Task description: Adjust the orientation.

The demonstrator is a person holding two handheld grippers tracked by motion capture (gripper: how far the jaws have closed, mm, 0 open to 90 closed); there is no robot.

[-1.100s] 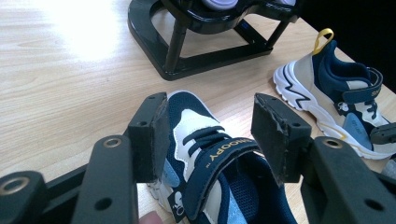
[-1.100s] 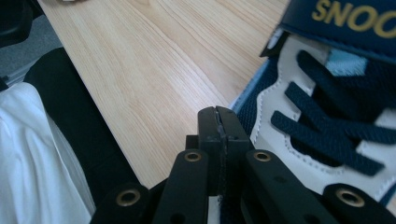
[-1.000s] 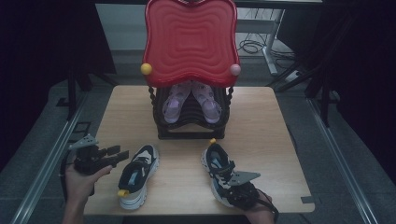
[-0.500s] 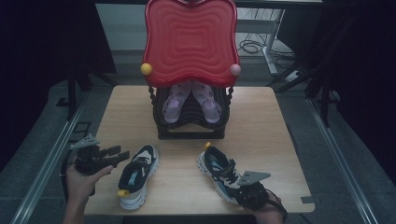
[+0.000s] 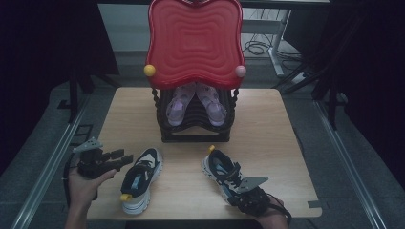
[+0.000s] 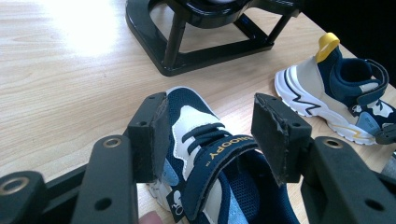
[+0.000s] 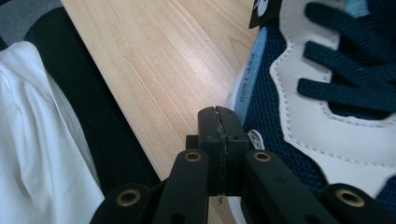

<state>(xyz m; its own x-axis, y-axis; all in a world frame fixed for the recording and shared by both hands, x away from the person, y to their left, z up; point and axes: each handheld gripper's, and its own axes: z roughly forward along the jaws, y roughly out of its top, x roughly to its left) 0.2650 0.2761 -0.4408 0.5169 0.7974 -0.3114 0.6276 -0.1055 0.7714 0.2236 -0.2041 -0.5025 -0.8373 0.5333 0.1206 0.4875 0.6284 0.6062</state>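
Observation:
Two navy, white and beige child's sneakers with yellow heel tabs lie on the wooden table (image 5: 267,124). My left gripper (image 5: 114,158) is open beside the left sneaker (image 5: 141,179). In the left gripper view its jaws (image 6: 210,126) straddle that sneaker's (image 6: 205,158) toe and strap without touching it, and the other sneaker (image 6: 336,102) lies farther off. My right gripper (image 5: 241,191) lies over the toe end of the right sneaker (image 5: 222,171). Its jaws (image 7: 218,116) are pressed together, tips against the sneaker's (image 7: 336,116) toe edge, with nothing visible between them.
A black rack (image 5: 196,129) stands at the table's back middle with a pair of purple sandals (image 5: 196,102) on it and a red wavy panel (image 5: 193,43) above. The rack's base (image 6: 201,46) lies just past the left sneaker. White cloth (image 7: 37,140) hangs past the table edge.
The right sneaker's heel has swung a little to the left, and the right gripper over its toe shifted slightly right and toward the table edge. The left gripper has barely moved.

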